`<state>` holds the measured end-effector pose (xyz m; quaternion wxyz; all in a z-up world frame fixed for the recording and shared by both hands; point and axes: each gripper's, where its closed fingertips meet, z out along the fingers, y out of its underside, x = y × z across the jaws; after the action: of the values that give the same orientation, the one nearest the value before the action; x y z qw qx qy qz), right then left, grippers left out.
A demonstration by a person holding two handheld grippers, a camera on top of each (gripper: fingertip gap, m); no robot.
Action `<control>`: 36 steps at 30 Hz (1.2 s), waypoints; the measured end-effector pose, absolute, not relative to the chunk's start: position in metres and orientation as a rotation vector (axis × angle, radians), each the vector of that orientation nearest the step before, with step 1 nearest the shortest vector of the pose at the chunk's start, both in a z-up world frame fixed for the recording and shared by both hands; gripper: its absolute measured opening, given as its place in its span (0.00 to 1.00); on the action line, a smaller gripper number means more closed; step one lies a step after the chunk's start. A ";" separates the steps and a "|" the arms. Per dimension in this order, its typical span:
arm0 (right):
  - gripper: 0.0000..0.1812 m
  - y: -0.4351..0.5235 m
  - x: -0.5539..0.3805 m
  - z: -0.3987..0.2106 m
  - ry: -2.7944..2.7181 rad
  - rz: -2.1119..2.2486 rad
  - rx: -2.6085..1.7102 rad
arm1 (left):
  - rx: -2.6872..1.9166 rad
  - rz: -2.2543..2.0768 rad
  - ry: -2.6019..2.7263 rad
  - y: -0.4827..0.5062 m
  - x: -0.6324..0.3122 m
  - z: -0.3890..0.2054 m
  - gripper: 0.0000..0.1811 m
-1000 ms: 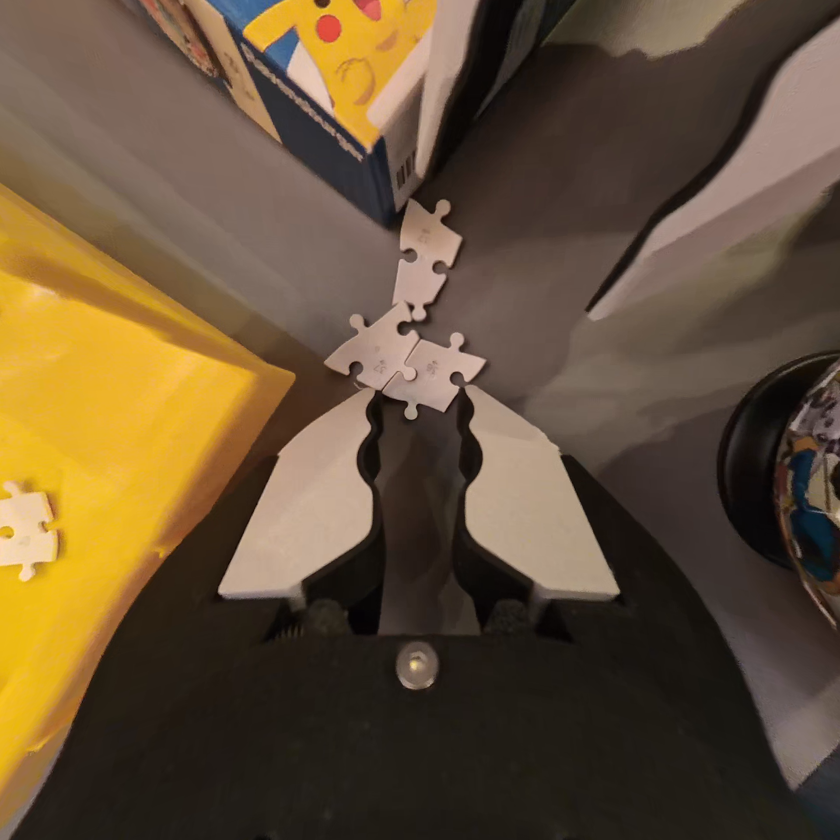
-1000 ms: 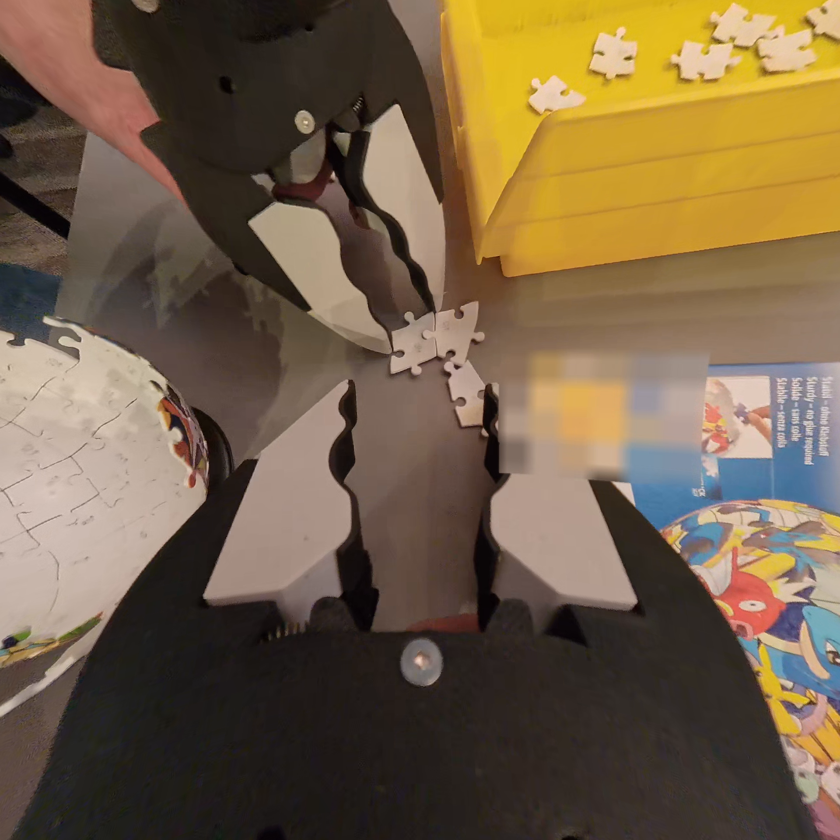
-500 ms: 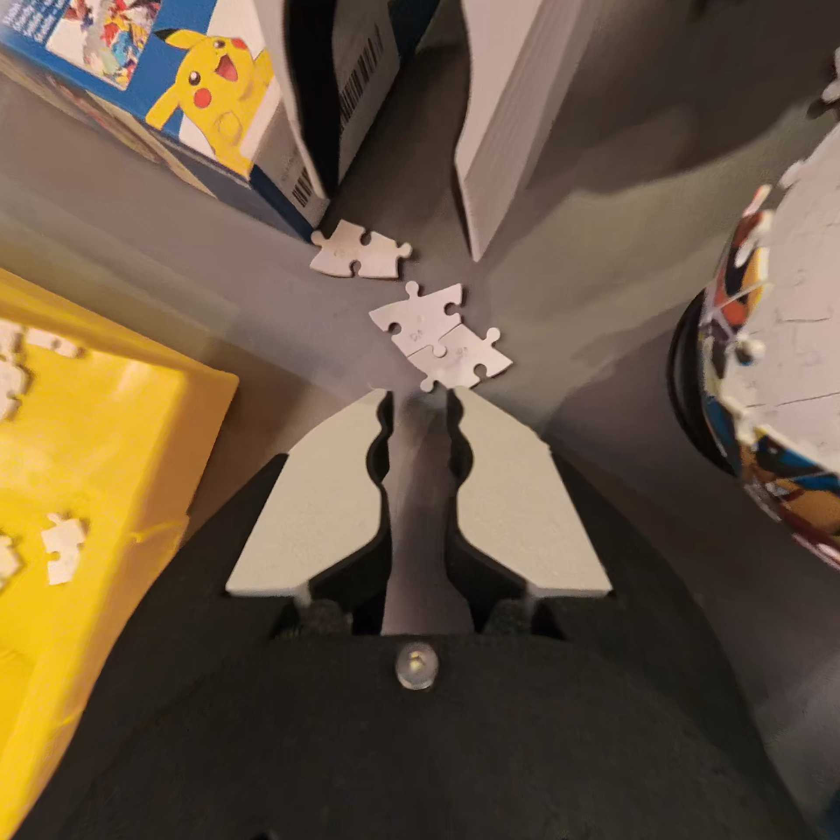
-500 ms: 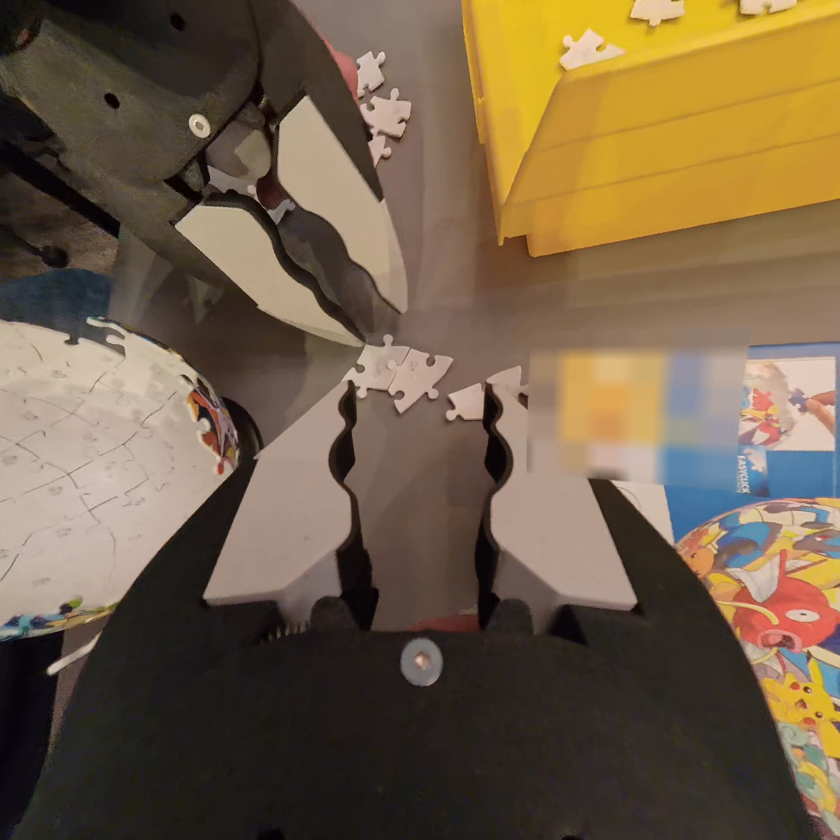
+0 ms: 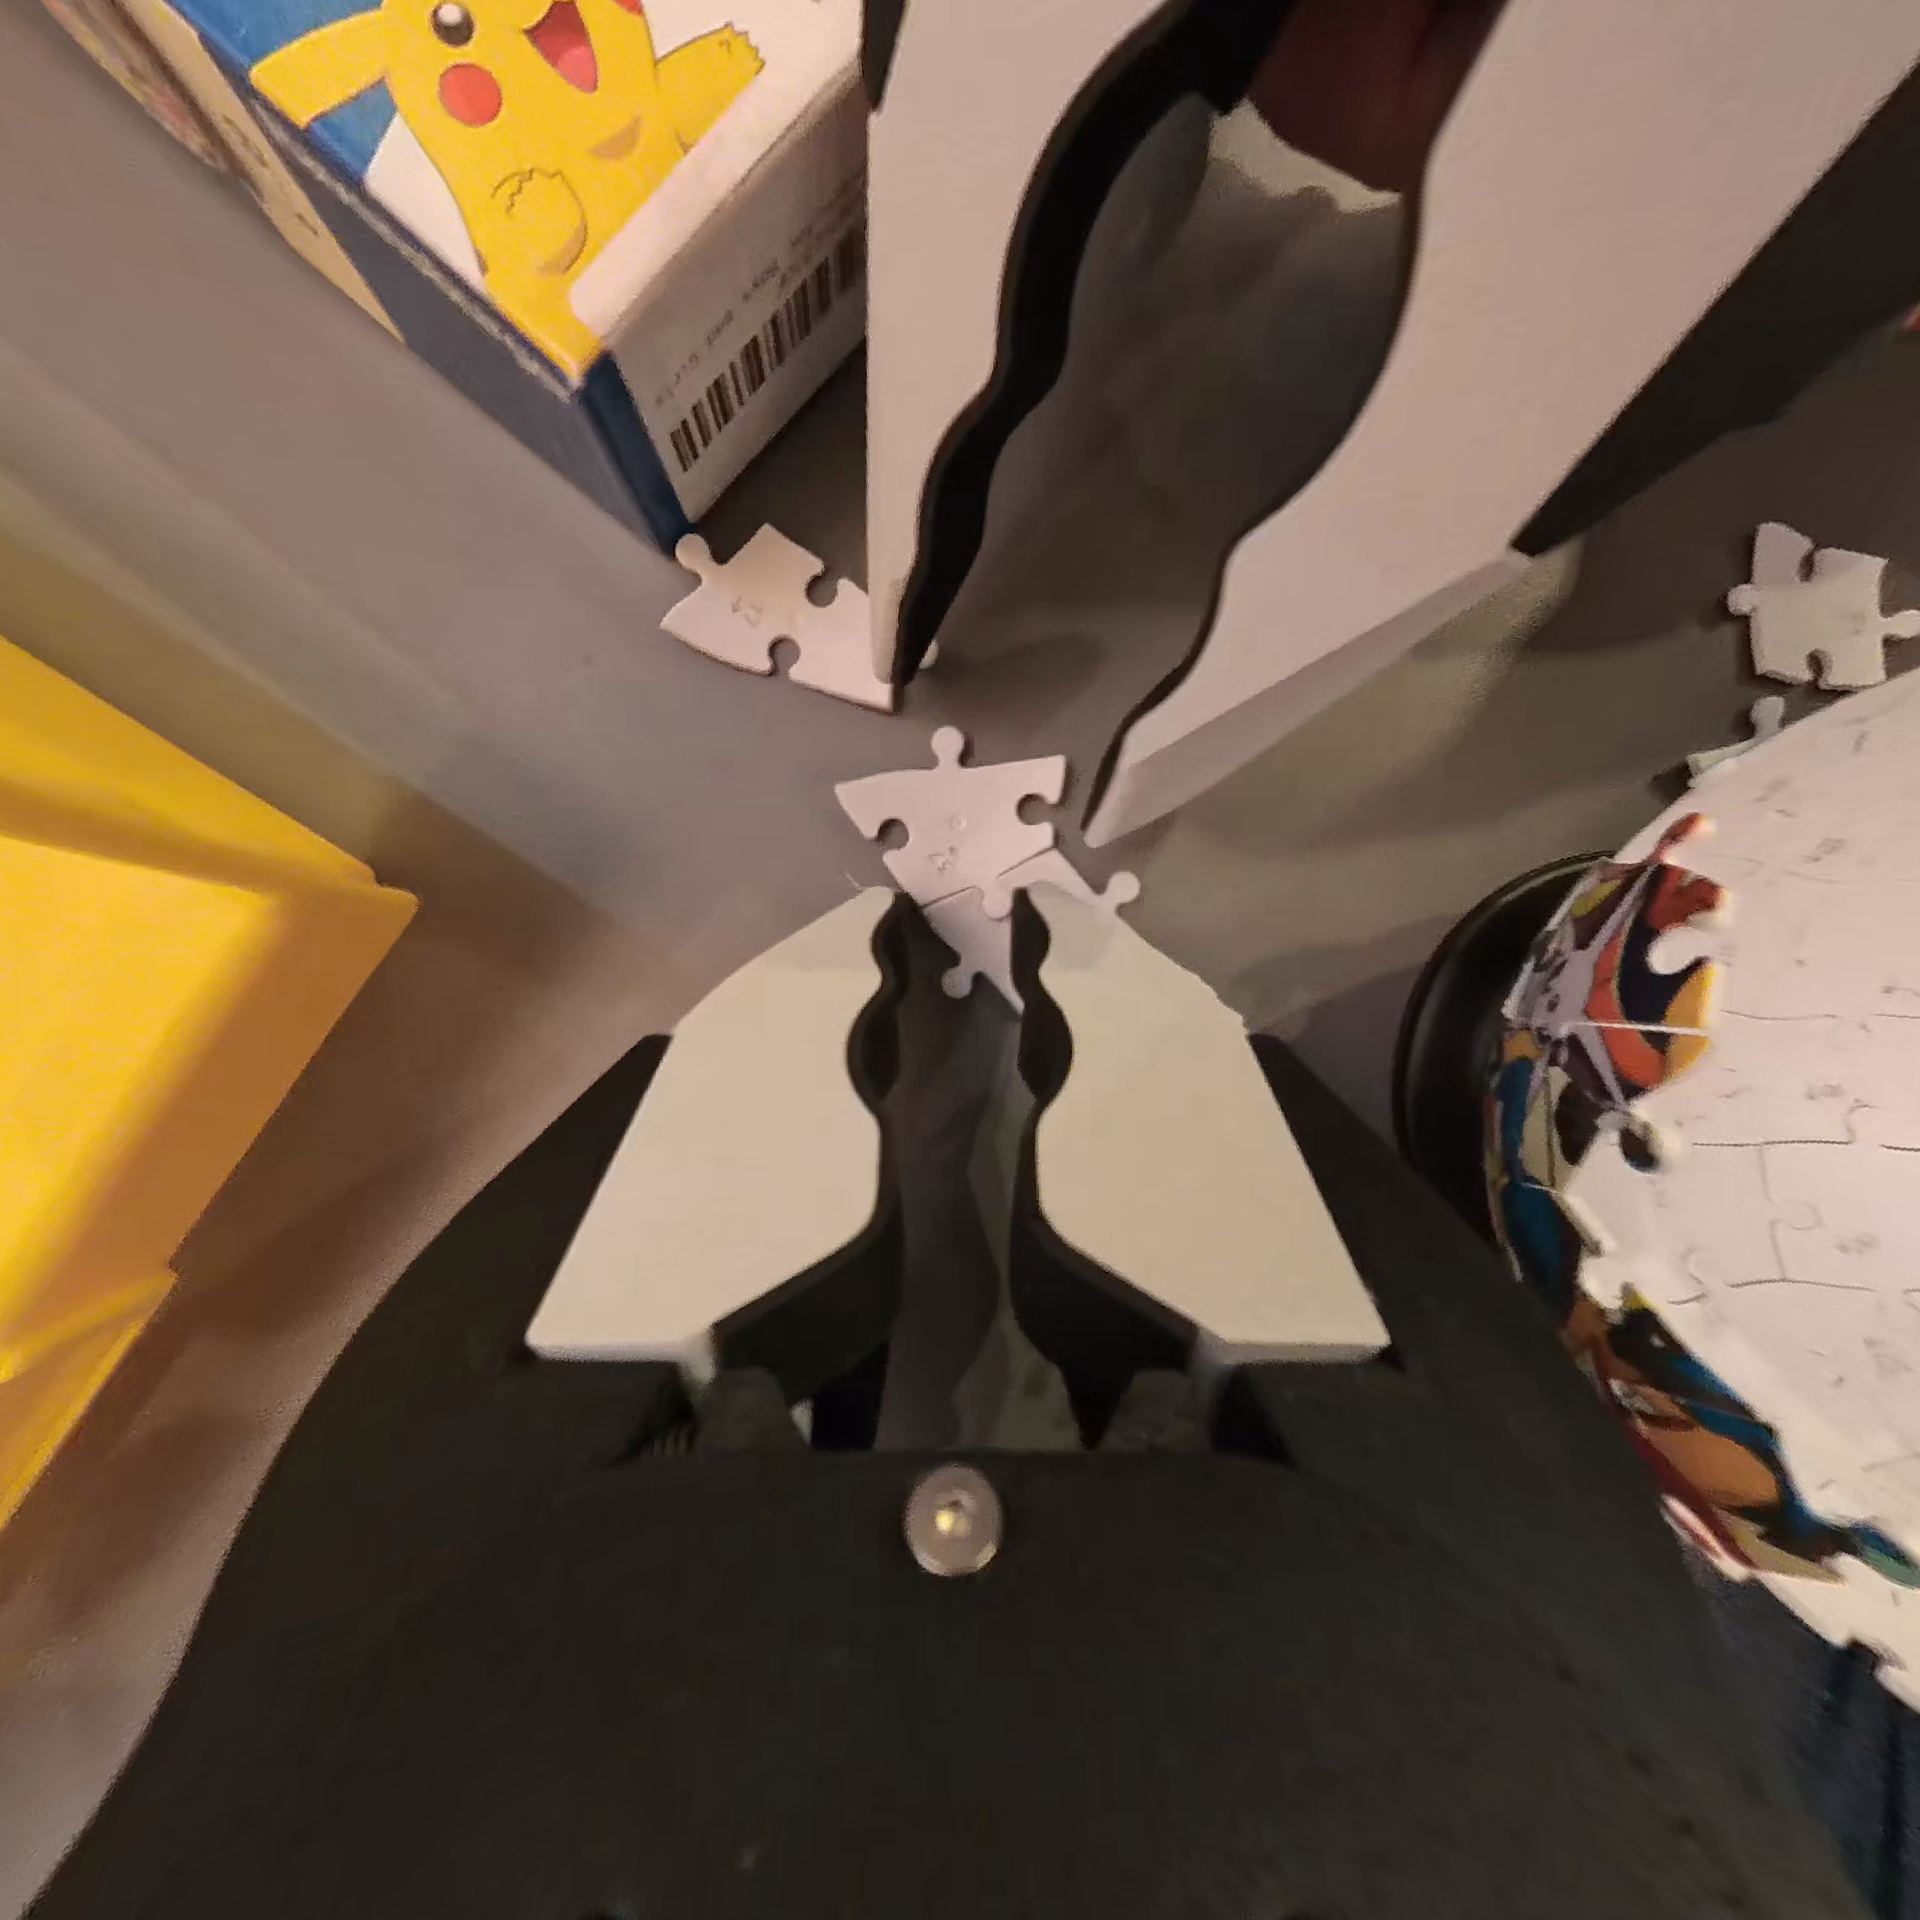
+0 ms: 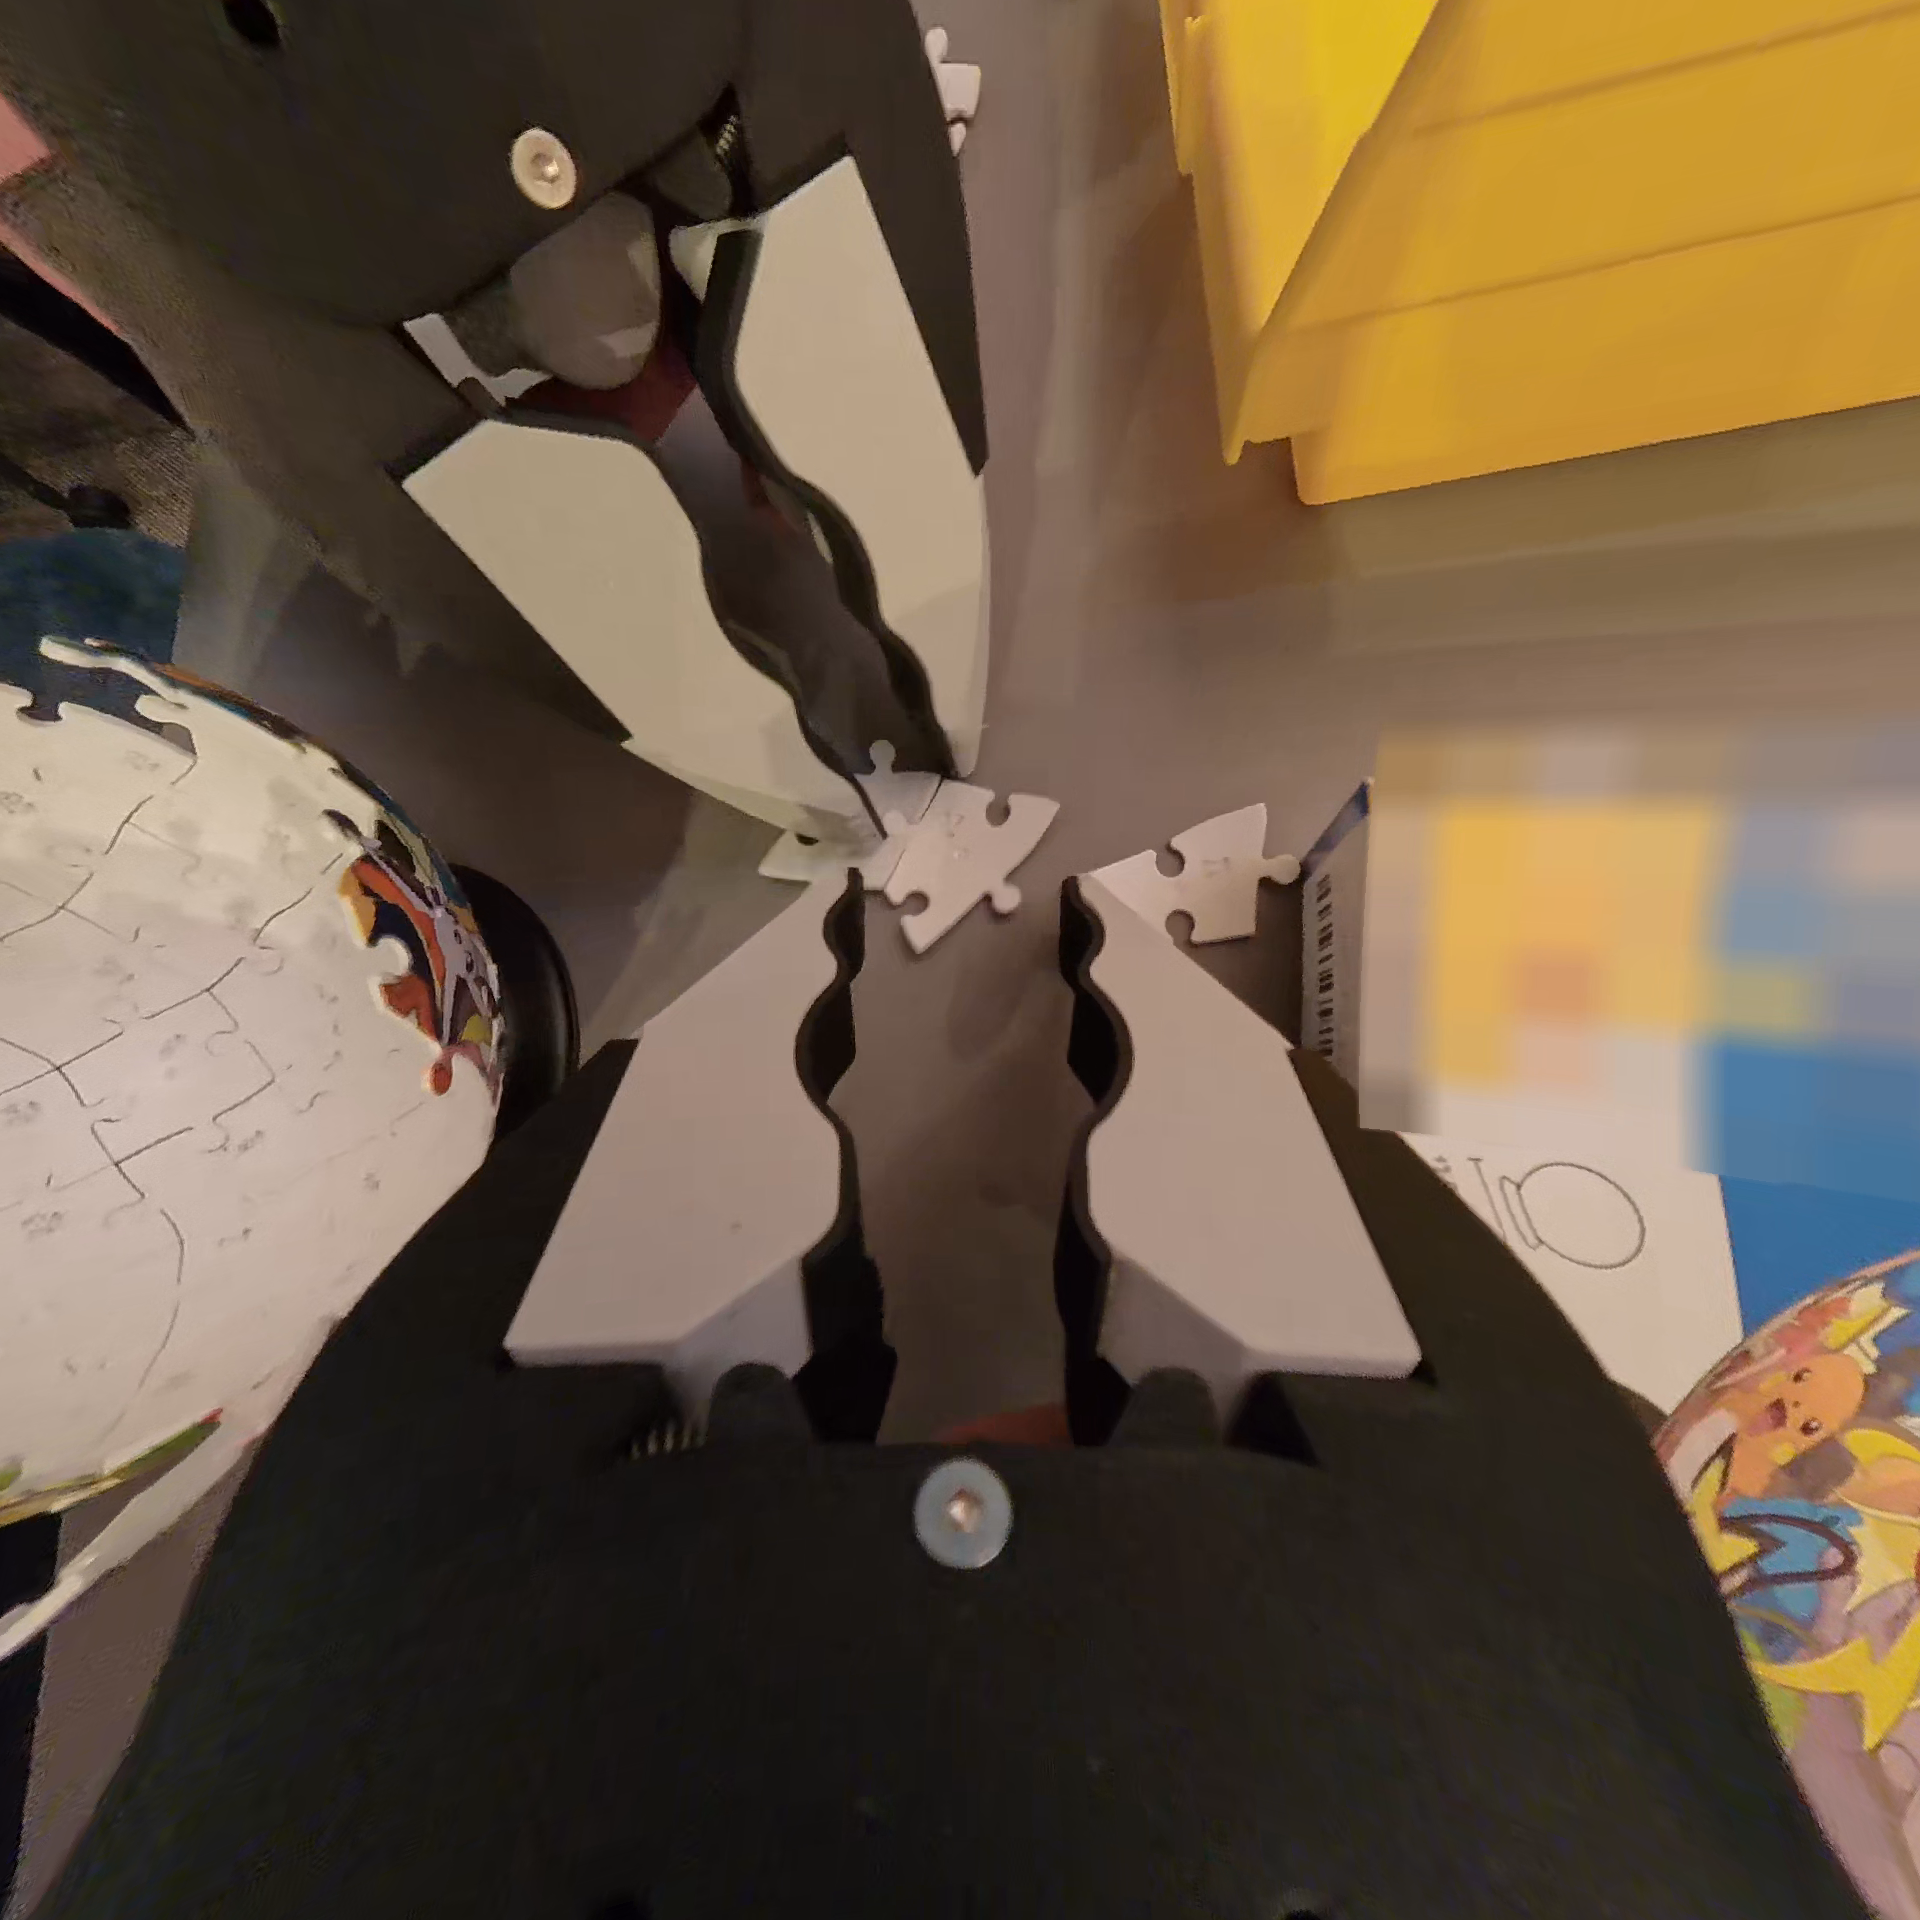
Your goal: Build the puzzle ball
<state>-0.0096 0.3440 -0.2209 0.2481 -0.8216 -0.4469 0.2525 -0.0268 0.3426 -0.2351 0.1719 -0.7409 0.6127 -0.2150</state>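
A joined pair of white, face-down puzzle pieces [image 5: 961, 831] lies flat on the grey table, also in the right wrist view [image 6: 966, 852]. My left gripper [image 5: 958, 909] has its jaws a narrow gap apart. The pair's near piece lies between and partly under its tips; it shows the same from the right wrist view [image 6: 909, 779]. My right gripper [image 6: 961, 894] is open and empty, facing the left one [image 5: 1003, 743]. Its right tip rests on a second joined pair [image 6: 1216, 878], seen also beside the box [image 5: 774, 618]. The partly built puzzle ball [image 5: 1766, 1091] [image 6: 156, 1039] sits on a black stand [image 5: 1455, 1039].
A yellow bin [image 5: 156, 987] [image 6: 1558, 260] stands close beside the work spot. The blue puzzle box [image 5: 499, 156] [image 6: 1818, 1507] borders the second pair. Another loose joined pair [image 5: 1829, 623] lies by the ball. More loose pieces [image 6: 956, 83] lie behind the left gripper. The tips of both grippers are at nearly the same place. The partly built puzzle ball [image 6: 156, 1039] is about 15 cm from both grippers' fingertips. Seen from the left wrist view [image 5: 1873, 1254] as well.
The left gripper has moved forward so its tips reach the joined pair, and its jaws have narrowed. The right gripper has come closer, narrowed, and its tip now touches the second pair.
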 end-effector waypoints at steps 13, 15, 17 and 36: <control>0.24 0.337 -0.005 -0.224 -1.163 0.746 -2.255 | -1.828 -0.518 1.811 0.334 -0.021 -0.232 0.08; 0.24 0.336 -0.006 -0.224 -1.161 0.768 -2.255 | -1.765 -0.479 1.827 0.334 -0.020 -0.231 0.08; 0.24 0.335 -0.008 -0.223 -1.156 0.796 -2.258 | -1.692 -0.464 1.844 0.333 -0.018 -0.226 0.04; 0.14 0.333 -0.009 -0.229 -1.214 0.730 -2.273 | -1.827 -0.536 1.871 0.328 -0.022 -0.233 0.18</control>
<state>-0.0085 0.3330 -0.2288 0.2296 -0.8259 -0.4412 0.2653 -0.0218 0.3285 -0.2331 0.2338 -0.6653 0.6816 -0.1952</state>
